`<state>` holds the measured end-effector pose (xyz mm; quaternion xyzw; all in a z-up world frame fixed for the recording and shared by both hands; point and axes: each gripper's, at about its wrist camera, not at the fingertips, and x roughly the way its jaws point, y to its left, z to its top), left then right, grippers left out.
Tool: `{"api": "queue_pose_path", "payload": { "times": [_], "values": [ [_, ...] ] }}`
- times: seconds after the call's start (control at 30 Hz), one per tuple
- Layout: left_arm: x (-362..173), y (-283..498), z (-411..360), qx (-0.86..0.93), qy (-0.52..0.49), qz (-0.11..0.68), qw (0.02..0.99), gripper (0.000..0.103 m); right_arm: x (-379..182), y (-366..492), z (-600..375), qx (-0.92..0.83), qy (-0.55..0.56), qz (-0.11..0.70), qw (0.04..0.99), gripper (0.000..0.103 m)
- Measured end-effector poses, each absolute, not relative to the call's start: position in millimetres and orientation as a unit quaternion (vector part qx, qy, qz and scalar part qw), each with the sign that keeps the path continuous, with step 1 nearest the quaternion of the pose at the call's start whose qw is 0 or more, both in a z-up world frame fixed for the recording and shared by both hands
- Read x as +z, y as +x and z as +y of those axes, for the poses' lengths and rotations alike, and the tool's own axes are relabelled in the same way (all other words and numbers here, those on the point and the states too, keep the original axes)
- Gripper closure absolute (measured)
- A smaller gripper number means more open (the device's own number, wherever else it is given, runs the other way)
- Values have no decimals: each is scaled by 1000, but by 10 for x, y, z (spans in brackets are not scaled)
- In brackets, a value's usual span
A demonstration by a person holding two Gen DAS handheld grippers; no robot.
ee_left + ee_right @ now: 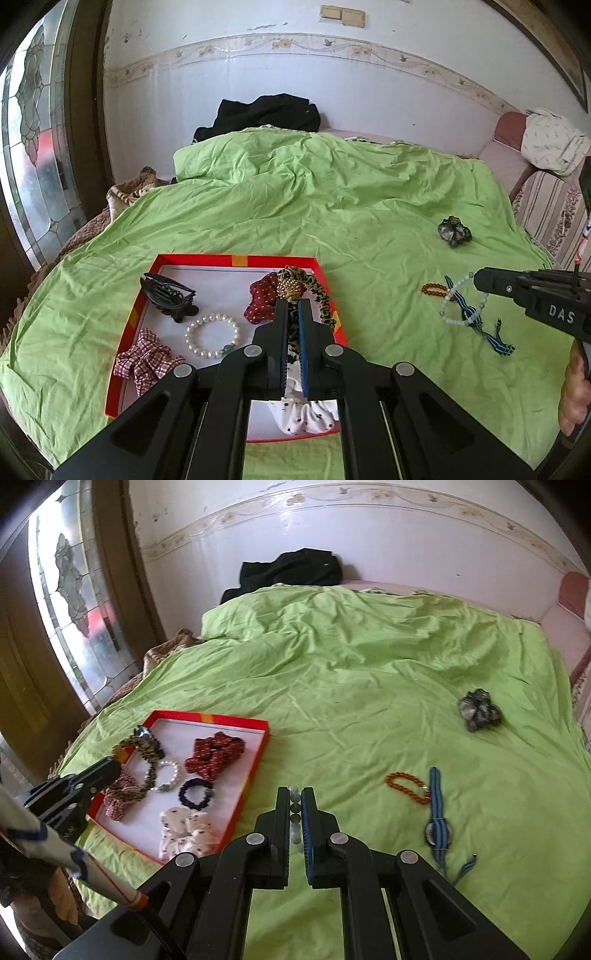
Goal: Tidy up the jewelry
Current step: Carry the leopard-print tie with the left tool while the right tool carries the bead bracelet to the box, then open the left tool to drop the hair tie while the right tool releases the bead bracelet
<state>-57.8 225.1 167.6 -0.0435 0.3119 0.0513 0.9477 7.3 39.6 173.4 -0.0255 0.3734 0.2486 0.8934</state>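
Observation:
A red-rimmed tray (pixel 236 259) lies on the green bedspread, seen also in the right wrist view (pixel 207 716). My left gripper (pixel 293 304) is shut on a leopard-print hair band (pixel 314 291) with a gold studded ball, held over the tray; it also shows in the right wrist view (pixel 142 760). My right gripper (pixel 294 794) is shut on a pale bead bracelet (pixel 293 801), which hangs from it in the left wrist view (pixel 460 302). An amber bead bracelet (pixel 406 786) and a blue striped strap watch (pixel 437 823) lie on the bedspread to the right.
The tray holds a black claw clip (pixel 170 295), pearl bracelet (pixel 212 334), red dotted scrunchie (pixel 214 755), checked scrunchie (pixel 146 360), dark scrunchie (pixel 195 794) and white scrunchie (pixel 184 830). A grey scrunchie (pixel 478 709) lies far right. Black clothes (pixel 266 112) lie by the wall.

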Motion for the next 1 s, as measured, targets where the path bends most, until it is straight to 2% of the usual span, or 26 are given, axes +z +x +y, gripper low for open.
{"api": "queue_pose_path", "payload": {
  "times": [1.0],
  "values": [
    [1089,-41,3392,89,-160,378,908,99,1402,94,1715,366,-24,422,829,96]
  ]
}}
